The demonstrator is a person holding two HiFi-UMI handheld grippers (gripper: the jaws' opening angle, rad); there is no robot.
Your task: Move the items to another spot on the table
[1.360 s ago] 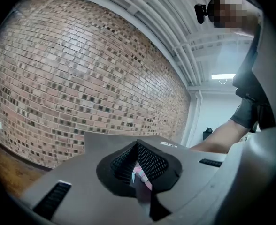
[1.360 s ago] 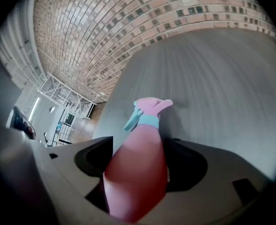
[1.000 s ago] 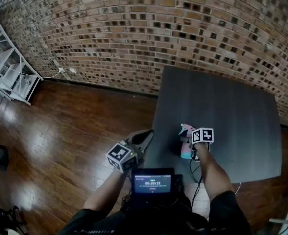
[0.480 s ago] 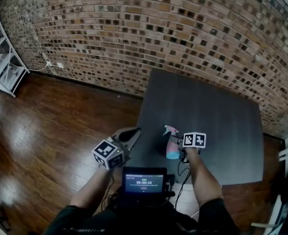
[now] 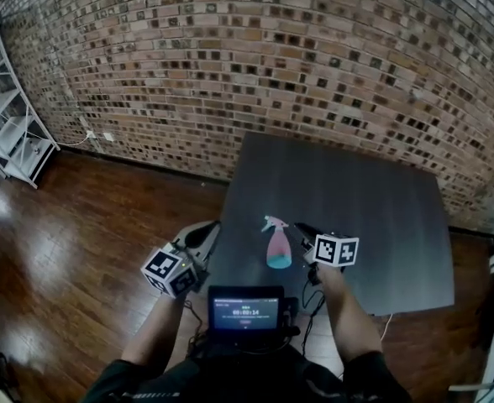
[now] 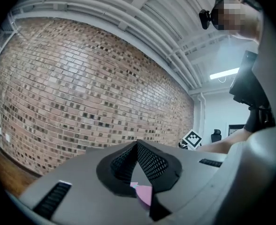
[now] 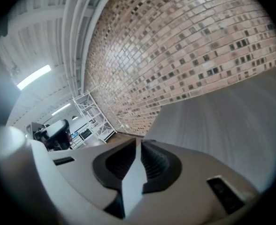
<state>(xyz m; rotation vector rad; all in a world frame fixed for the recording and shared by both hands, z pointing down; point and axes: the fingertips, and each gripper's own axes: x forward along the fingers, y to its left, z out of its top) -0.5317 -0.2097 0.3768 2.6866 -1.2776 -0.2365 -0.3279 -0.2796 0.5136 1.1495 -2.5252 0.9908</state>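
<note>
Bottle (image 5: 278,244) stands upright and free on the tabletop (image 5: 356,200), close to the near edge and toward the near-left corner. Nothing touches it.

Right tongs (image 5: 302,227) sit just beside the bottle on its right, low over the near edge. Jaws are closing, tips all but together, and only bare tabletop shows through the gap. No hold on anything.

Left tongs (image 5: 207,232) are off the tabletop's left edge, over the floor (image 5: 87,225). Jaws together, empty. A sliver of the pink bottle shows past them in their own view, well beyond the tips.

Change noted: a second ago, and half a second ago, the right tongs were over the bottle with the marker cube covering its side. Now they are clear of it and the whole bottle is visible. I read this as the put-down finished, with the bottle left where it stands.

The bottle's spot relative to the near edge looks much the same across the frames. The head view has swung, so I cannot judge a small shift. Left tongs have kept their place by the left edge throughout.
</note>
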